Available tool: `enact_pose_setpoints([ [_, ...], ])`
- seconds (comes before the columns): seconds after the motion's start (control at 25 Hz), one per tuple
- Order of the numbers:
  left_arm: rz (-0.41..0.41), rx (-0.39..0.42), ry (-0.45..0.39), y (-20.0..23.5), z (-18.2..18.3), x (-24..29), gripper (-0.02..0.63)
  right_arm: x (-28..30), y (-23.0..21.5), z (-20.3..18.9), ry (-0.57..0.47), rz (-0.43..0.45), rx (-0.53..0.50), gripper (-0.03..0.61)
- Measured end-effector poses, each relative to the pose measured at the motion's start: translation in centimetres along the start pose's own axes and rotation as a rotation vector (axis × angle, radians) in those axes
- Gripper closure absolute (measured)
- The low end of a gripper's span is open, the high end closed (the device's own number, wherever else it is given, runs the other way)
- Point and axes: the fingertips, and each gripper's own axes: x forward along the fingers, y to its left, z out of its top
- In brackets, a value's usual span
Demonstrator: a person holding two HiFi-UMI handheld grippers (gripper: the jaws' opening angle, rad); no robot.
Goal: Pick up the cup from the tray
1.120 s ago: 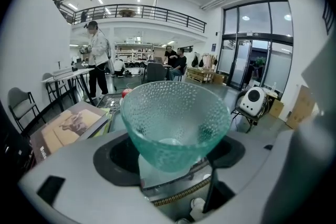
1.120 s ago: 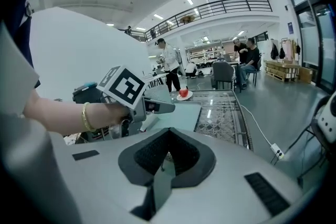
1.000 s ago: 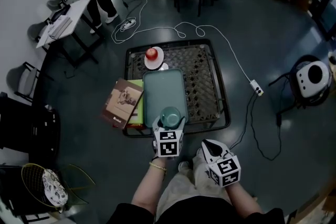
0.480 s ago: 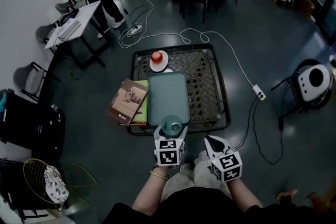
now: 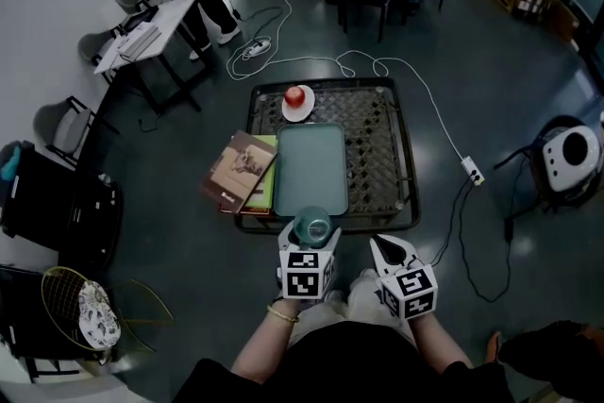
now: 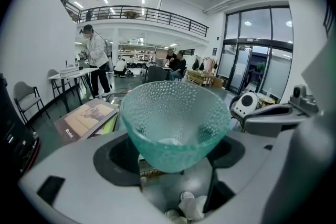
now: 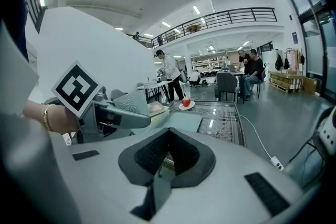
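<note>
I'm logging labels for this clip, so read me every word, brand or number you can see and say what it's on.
Brown book cover: one short white word near a corner, too blurred to read.
Left gripper and right gripper: black-and-white square marker patterns only, no words.
Teal dimpled glass cup: no print.

The left gripper point(image 5: 312, 229) and right gripper point(image 5: 385, 248) are smooth pale grey shells, each topped by a white cube point(image 5: 304, 272) printed with black square markers. Dark textured pads point(image 7: 144, 152) line the jaws. A thin gold bracelet point(image 5: 280, 308) circles the left wrist. The person wears light beige trousers point(image 5: 330, 330) and a black top point(image 5: 321, 380).
</note>
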Motion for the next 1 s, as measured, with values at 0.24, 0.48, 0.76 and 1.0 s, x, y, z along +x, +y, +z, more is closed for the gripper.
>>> enact_pose_setpoints([
  [0.24, -0.006, -0.002, -0.007, -0.35, -0.02, -0.68, 0.247, 0.08, 0.33, 0.54, -0.012, 0.008, -0.015, 0.571],
  [0.48, 0.000, 0.000, -0.013, -0.21, 0.34, -0.80, 0.247, 0.22, 0.83, 0.92, -0.021, 0.012, -0.038, 0.571],
  [0.76, 0.004, -0.009, -0.021, -0.17, 0.71, -0.92, 0.247, 0.04, 0.82, 0.98, -0.024, 0.011, -0.041, 0.571],
  [1.0, 0.005, -0.006, -0.018, -0.25, 0.63, -0.90, 0.247, -0.06, 0.67, 0.85, -0.024, 0.005, -0.041, 0.571],
])
